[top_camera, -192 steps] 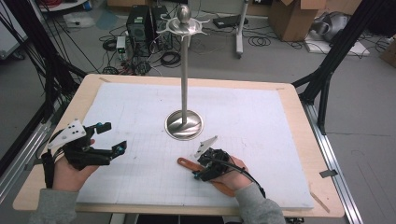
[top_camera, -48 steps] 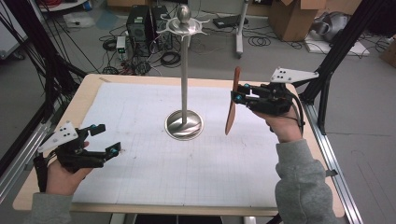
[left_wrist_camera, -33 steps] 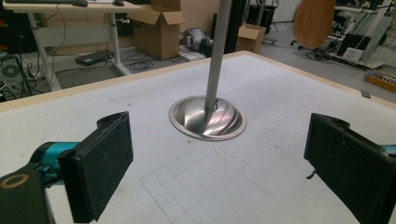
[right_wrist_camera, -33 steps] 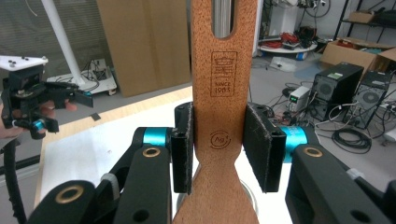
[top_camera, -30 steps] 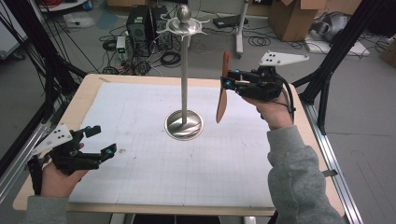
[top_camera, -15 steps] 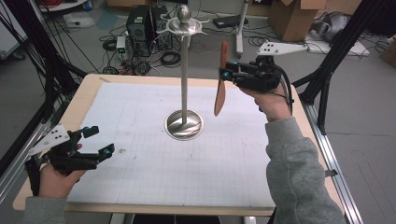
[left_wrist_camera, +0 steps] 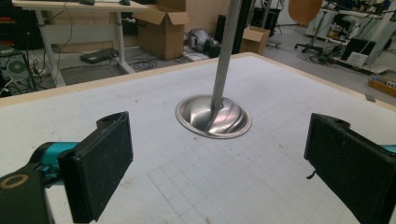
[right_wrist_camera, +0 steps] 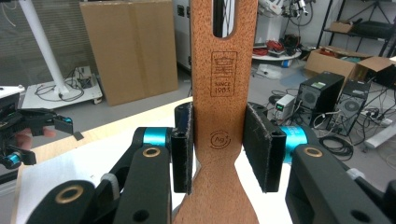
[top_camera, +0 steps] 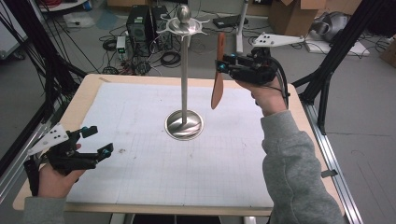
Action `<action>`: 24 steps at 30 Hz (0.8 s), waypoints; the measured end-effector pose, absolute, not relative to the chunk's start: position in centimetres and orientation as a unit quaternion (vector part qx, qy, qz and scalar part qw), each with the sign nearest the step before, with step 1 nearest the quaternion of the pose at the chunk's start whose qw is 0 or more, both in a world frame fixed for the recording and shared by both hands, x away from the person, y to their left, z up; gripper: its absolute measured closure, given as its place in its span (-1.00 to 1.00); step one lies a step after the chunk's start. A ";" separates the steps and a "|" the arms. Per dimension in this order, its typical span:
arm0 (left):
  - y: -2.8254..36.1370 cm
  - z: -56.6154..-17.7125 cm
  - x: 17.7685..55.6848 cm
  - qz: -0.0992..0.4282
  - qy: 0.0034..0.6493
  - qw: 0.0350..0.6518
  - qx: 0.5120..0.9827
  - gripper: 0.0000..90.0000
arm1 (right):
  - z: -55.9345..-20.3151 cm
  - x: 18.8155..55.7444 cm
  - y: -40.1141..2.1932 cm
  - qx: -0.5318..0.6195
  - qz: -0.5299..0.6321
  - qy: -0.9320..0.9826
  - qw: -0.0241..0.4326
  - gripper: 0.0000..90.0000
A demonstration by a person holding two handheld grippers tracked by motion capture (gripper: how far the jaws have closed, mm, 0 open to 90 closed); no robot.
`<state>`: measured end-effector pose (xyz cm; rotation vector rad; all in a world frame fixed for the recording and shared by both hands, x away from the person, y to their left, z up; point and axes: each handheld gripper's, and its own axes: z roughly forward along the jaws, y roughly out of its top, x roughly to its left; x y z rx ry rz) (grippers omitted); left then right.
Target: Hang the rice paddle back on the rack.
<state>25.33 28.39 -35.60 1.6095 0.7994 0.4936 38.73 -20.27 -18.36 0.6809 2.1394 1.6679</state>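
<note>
Spatula (right_wrist_camera: pixel 223 116) upright between the right tool's (right_wrist_camera: pixel 223 149) clamped pads.

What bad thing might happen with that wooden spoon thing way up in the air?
1. The right gripper pinches the wooden spatula only by its narrow edges, high above the table; it might slip and fall.
2. Its slot has to catch a small hook on the tall metal stand; a bump might tip the stand.
</note>
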 end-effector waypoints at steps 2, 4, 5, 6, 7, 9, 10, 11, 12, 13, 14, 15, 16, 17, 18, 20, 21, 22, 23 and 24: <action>28.5 -35.5 25.3 0.214 0.345 0.597 0.692 -0.82 | -18.3 38.8 -20.1 0.239 0.587 0.754 0.173 0.44; 28.5 -35.6 25.3 0.215 0.346 0.597 0.691 -0.82 | -18.3 39.0 -20.0 0.238 0.586 0.755 0.171 0.44; 28.6 -35.6 25.3 0.214 0.347 0.597 0.691 -0.82 | -18.3 39.0 -19.9 0.240 0.585 0.755 0.172 0.44; 28.6 -35.6 25.3 0.214 0.348 0.596 0.691 -0.82 | -18.3 39.1 -19.9 0.239 0.585 0.756 0.171 0.44; 28.6 -35.6 25.3 0.214 0.347 0.596 0.692 -0.82 | -18.2 39.1 -19.8 0.237 0.587 0.755 0.171 0.44; 28.6 -35.6 25.3 0.214 0.347 0.596 0.692 -0.82 | -18.2 39.2 -19.6 0.234 0.589 0.754 0.171 0.44; 28.6 -35.6 25.3 0.214 0.346 0.596 0.692 -0.82 | -18.1 39.2 -19.5 0.232 0.592 0.753 0.170 0.44; 28.6 -35.6 25.3 0.214 0.346 0.597 0.692 -0.82 | -18.1 39.2 -19.4 0.229 0.595 0.752 0.169 0.44; 28.7 -35.6 25.3 0.214 0.347 0.597 0.691 -0.82 | -18.1 39.2 -19.2 0.228 0.595 0.751 0.172 0.44; 28.7 -35.6 25.3 0.214 0.347 0.597 0.690 -0.82 | -18.1 39.2 -19.1 0.229 0.595 0.750 0.174 0.44; 28.8 -35.6 25.3 0.215 0.348 0.597 0.690 -0.82 | -18.0 39.3 -19.1 0.230 0.594 0.751 0.174 0.44; 28.8 -35.5 25.3 0.215 0.348 0.597 0.690 -0.82 | -18.0 39.4 -19.0 0.230 0.594 0.752 0.173 0.44; 28.9 -35.5 25.3 0.216 0.348 0.598 0.689 -0.82 | -18.0 39.4 -19.0 0.230 0.594 0.751 0.174 0.44; 28.9 -35.5 25.2 0.216 0.348 0.599 0.688 -0.82 | -18.0 39.5 -18.9 0.230 0.594 0.751 0.174 0.44; 28.9 -35.5 25.2 0.216 0.349 0.599 0.687 -0.82 | -17.9 39.6 -18.9 0.229 0.594 0.751 0.173 0.44; 29.0 -35.5 25.2 0.216 0.350 0.598 0.688 -0.82 | -17.9 39.6 -18.8 0.228 0.594 0.751 0.177 0.44; 29.0 -35.5 25.2 0.216 0.350 0.598 0.688 -0.82 | -17.9 39.6 -18.8 0.227 0.595 0.750 0.178 0.44; 29.0 -35.5 25.2 0.217 0.350 0.598 0.688 -0.82 | -17.9 39.7 -18.7 0.228 0.595 0.750 0.177 0.44; 29.0 -35.5 25.1 0.218 0.350 0.598 0.687 -0.82 | -17.9 39.7 -18.7 0.227 0.595 0.750 0.177 0.44; 29.1 -35.5 25.1 0.218 0.350 0.597 0.687 -0.82 | -17.9 39.8 -18.6 0.227 0.596 0.750 0.177 0.44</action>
